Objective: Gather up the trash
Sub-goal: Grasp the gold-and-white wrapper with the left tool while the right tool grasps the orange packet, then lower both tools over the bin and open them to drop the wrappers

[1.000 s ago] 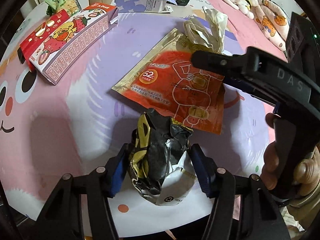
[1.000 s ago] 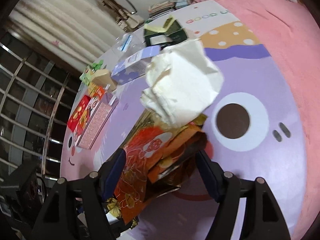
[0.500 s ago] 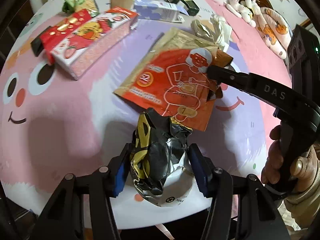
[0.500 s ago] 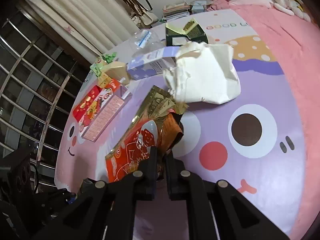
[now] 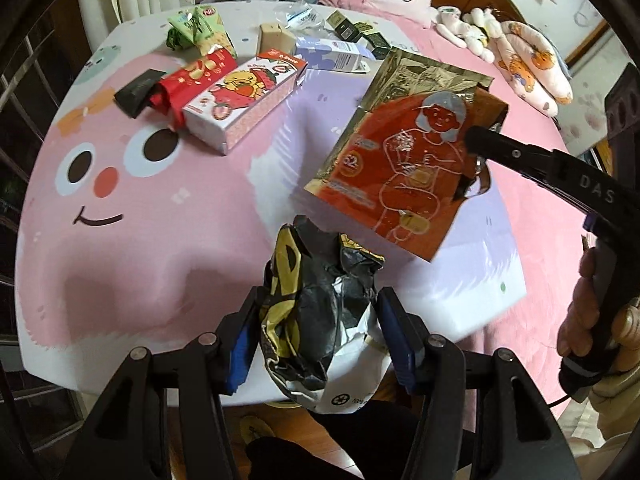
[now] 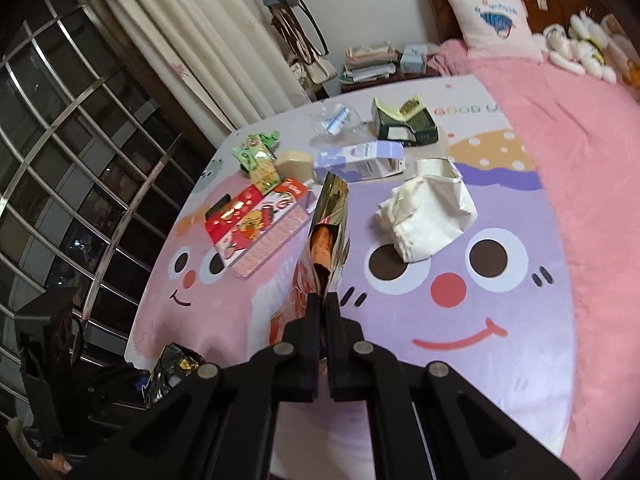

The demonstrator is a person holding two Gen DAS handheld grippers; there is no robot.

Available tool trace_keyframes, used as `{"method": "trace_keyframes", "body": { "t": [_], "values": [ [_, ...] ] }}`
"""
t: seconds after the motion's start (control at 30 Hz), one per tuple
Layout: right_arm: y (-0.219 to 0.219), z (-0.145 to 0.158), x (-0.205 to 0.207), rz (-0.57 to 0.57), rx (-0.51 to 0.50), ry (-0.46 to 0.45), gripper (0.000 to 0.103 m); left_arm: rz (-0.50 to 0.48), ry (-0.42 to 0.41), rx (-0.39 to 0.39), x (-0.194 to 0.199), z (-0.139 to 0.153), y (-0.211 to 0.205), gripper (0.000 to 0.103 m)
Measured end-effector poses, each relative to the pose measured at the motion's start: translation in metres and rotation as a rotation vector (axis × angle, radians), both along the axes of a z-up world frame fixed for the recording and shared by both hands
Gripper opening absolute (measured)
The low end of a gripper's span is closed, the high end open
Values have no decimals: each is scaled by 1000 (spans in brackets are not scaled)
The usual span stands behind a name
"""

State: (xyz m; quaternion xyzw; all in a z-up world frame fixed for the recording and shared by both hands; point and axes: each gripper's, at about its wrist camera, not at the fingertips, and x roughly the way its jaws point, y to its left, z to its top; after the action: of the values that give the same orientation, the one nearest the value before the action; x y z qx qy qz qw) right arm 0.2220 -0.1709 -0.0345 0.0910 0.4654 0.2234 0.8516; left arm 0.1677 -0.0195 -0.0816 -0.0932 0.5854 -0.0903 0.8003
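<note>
My left gripper (image 5: pixel 318 316) is shut on a crumpled black, gold and white bag (image 5: pixel 320 308), held over the near edge of the pink and purple mat (image 5: pixel 140 240). My right gripper (image 6: pixel 323 300) is shut on an orange and gold pouch (image 6: pixel 330 220) and holds it up off the mat, edge-on to its own camera. In the left wrist view the pouch (image 5: pixel 400 152) hangs tilted in the air, pinched at its right edge by the right gripper (image 5: pixel 474 146). The held bag also shows at the lower left of the right wrist view (image 6: pixel 172 372).
On the mat lie a strawberry carton (image 5: pixel 244 100), a red box (image 5: pixel 188 80), a green packet (image 5: pixel 192 28), a purple and white carton (image 5: pixel 332 54), dark small boxes (image 6: pixel 404 124), a clear bottle (image 6: pixel 336 124) and crumpled white paper (image 6: pixel 428 212). Pink bed with plush toys (image 5: pixel 520 56) lies to the right.
My right gripper closed on the orange pouch and lifted it off the mat. Both grippers have pulled back and up. My left gripper still holds the crumpled bag.
</note>
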Motion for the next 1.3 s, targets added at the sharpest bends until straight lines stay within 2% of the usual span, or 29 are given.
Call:
{"method": "trace_keyframes", "body": {
  "t": [0.27,0.43,0.6,0.8,1.07,1.2,1.3],
  "values": [
    [18,29,-81,-58,-21,-26,2,-44,-58,-17,-50,26,35,55],
    [31,27,-132,-83,-59,-4,2,-77,-91,-25,-85,31,48,55],
    [40,15,-187,-122,-94,17,2,-128,-100,-28,-115,20,52,55],
    [48,-14,-241,-159,-129,86,2,-184,-68,-49,-148,1,52,55],
    [48,-63,-265,-163,-174,216,2,-218,-41,-10,-170,-24,39,55],
    [52,-103,-267,-151,-194,279,2,-213,-14,12,-175,-55,30,55],
    [51,-145,-261,-151,-208,331,2,-195,22,36,-173,-95,23,55]
  ]
}}
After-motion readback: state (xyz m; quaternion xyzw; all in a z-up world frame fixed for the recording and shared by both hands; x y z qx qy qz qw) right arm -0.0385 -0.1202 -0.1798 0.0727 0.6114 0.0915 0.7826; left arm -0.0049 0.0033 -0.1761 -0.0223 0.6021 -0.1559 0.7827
